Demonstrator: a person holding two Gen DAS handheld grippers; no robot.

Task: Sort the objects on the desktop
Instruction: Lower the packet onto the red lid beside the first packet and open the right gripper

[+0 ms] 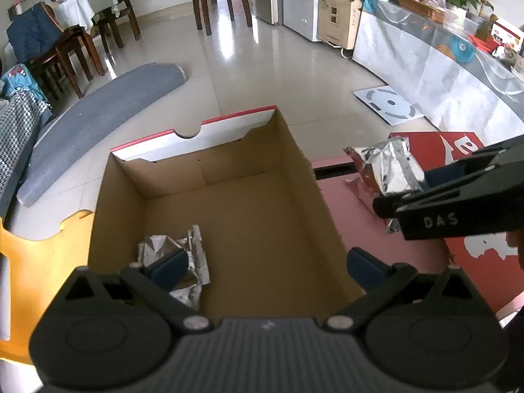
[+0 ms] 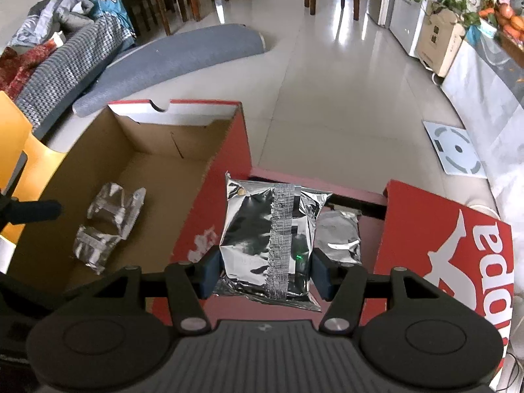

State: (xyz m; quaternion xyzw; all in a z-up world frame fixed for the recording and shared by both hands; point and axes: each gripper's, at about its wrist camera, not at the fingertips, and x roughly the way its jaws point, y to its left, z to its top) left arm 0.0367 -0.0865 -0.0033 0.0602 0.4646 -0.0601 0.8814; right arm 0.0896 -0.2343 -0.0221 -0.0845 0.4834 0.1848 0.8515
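Note:
An open cardboard box (image 1: pixel 229 177) with red outer walls (image 2: pixel 216 196) stands on the pink table (image 1: pixel 340 196). One crumpled silver foil packet (image 1: pixel 193 255) lies on the box floor at its near left. My left gripper (image 1: pixel 267 267) hangs open over the box with nothing between its fingers. My right gripper (image 2: pixel 266 271) is shut on a second silver packet (image 2: pixel 268 235), held just right of the box's red wall. In the left wrist view that packet (image 1: pixel 389 167) shows at the right gripper's fingertips. A third silver packet (image 2: pixel 337 229) lies flat on the table behind it.
The red box lid (image 2: pixel 442 245) with white lettering lies to the right on the table. An orange chair (image 1: pixel 36 262) stands left of the box. Beyond lie a tiled floor, a rolled grey mat (image 2: pixel 170 59), wooden chairs and a white scale (image 2: pixel 457 150).

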